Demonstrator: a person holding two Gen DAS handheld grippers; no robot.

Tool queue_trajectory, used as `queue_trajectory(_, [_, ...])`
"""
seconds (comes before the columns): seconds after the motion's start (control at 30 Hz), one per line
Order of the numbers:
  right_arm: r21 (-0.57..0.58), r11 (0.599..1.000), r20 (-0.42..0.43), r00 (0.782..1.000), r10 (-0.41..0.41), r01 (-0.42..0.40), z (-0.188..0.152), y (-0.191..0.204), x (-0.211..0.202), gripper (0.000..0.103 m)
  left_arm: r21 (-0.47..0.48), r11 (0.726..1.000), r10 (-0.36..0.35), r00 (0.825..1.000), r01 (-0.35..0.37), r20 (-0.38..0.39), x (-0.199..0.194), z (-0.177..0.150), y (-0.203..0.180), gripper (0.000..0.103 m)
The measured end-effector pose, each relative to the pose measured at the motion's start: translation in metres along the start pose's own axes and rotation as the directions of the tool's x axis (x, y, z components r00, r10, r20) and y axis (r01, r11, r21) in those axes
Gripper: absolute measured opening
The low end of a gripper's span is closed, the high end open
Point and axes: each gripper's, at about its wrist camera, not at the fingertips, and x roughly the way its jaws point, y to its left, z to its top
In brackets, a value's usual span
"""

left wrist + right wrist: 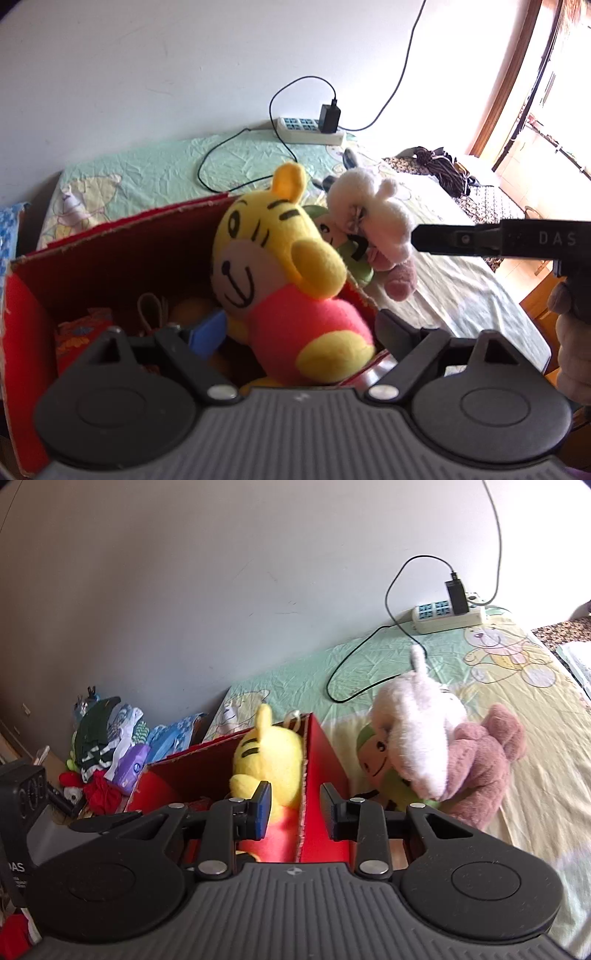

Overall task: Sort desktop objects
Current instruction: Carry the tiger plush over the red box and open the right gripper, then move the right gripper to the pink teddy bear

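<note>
"DAS" stands on the right hand-held gripper (417,238) body.

Yellow tiger plush (280,266) upright in red box (110,251), white-pink plush (443,746) beside it.

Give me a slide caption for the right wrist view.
Yellow tiger plush sits in the red box; two plush toys wait outside.

Home bedroom: bed (461,672) in a wrinkled bear-print sheet is lying along the plain wall (221,572); power strip (448,616) sitting on the bed; clothes pile (107,746) lying past its end.
</note>
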Motion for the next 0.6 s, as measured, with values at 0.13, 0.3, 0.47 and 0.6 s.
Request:
queue_trajectory(0.13, [0.117,0.991,0.022,0.998,-0.061,0.058,0.005,-0.039,-0.008,0.033,-0.02,0.998,-0.067,0.997,0.068,0.028,-0.007,0.012,-0.014,0.089])
queue_trajectory(0.3, [0.236,0.96,-0.02,0.989,-0.15,0.15,0.008,-0.09,-0.005,0.033,0.011,0.989,-0.149,0.989,0.148,0.018,0.017,0.02,-0.065,0.088])
queue_trajectory(0.47, [0.426,0.895,-0.102,0.99,-0.102,0.136,0.009,-0.157,0.003,0.033,0.038,0.984,-0.171,0.985,0.172,-0.012,0.053,0.03,-0.11,0.088])
queue_trajectory(0.6, [0.482,0.87,-0.148,0.988,-0.032,0.1,0.015,-0.191,0.013,0.034,0.02,0.984,-0.177,0.983,0.178,-0.055,0.091,0.029,-0.13,0.088])
